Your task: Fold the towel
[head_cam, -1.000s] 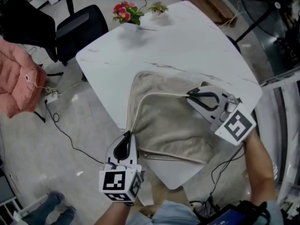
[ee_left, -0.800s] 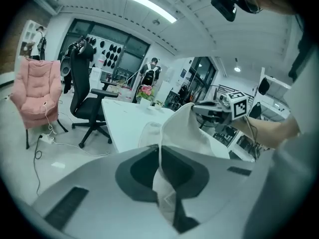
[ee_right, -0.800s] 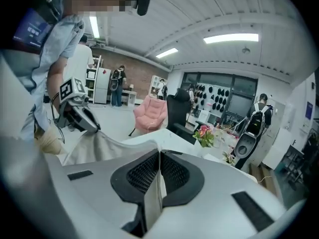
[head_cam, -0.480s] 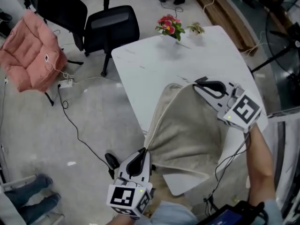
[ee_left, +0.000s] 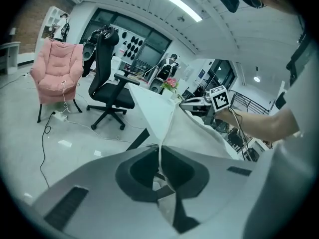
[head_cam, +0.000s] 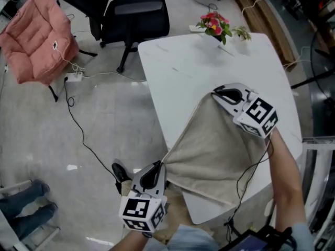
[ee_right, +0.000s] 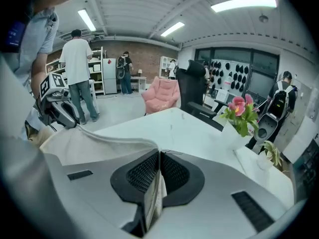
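Clamped on one towel (head_cam: 214, 150) corner with left tool (head_cam: 158, 165), out past the counter (head_cam: 183, 67) edge; clamped on far corner with right tool (head_cam: 217, 93), over mid-counter; taut hem strung diagonally between; remaining cloth draped nearer right tool.

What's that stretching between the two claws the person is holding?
The towel: its hemmed edge runs nearly straight from the left claw to the right claw, each shut on it. The head view shows this best.

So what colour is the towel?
The towel is beige; the head view shows it best.
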